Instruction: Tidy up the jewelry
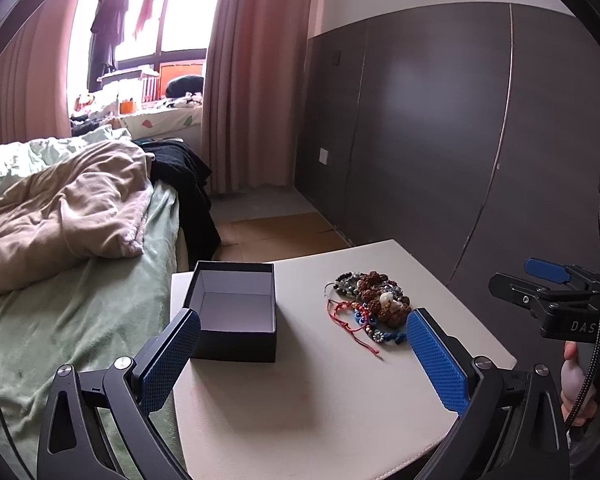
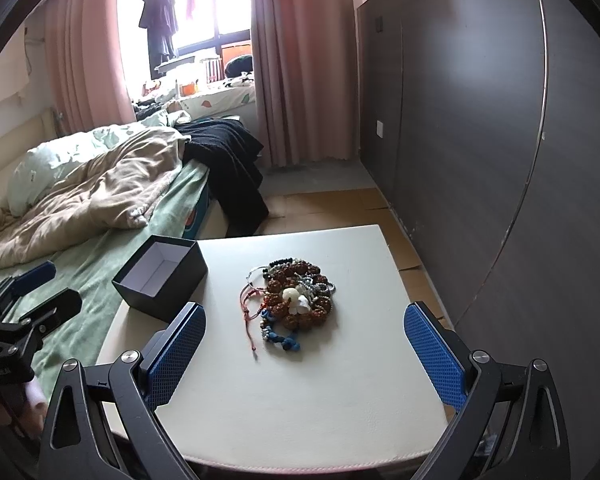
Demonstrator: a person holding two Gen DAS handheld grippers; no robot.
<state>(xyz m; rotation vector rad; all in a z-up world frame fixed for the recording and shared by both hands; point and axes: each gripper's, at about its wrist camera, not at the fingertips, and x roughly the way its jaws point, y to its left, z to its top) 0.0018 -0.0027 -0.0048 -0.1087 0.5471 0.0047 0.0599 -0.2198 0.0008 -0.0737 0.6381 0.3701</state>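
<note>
The letters "DAS" are printed in pale capitals on the black body of the right tool (image 1: 556, 280), cut off at the edge of the left wrist view. Small lettering on the left tool (image 2: 48, 284) cannot be read

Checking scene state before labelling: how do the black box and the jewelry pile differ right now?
The black box is one rigid, straight-sided thing, lidless with a pale bare interior; the jewelry pile is a loose tangle of brown beads, blue beads and red cord. The box sits at the table's bed-side edge; the pile lies near the middle. Both rest on the table, apart from each other, and neither the left gripper nor the right gripper touches them.
</note>
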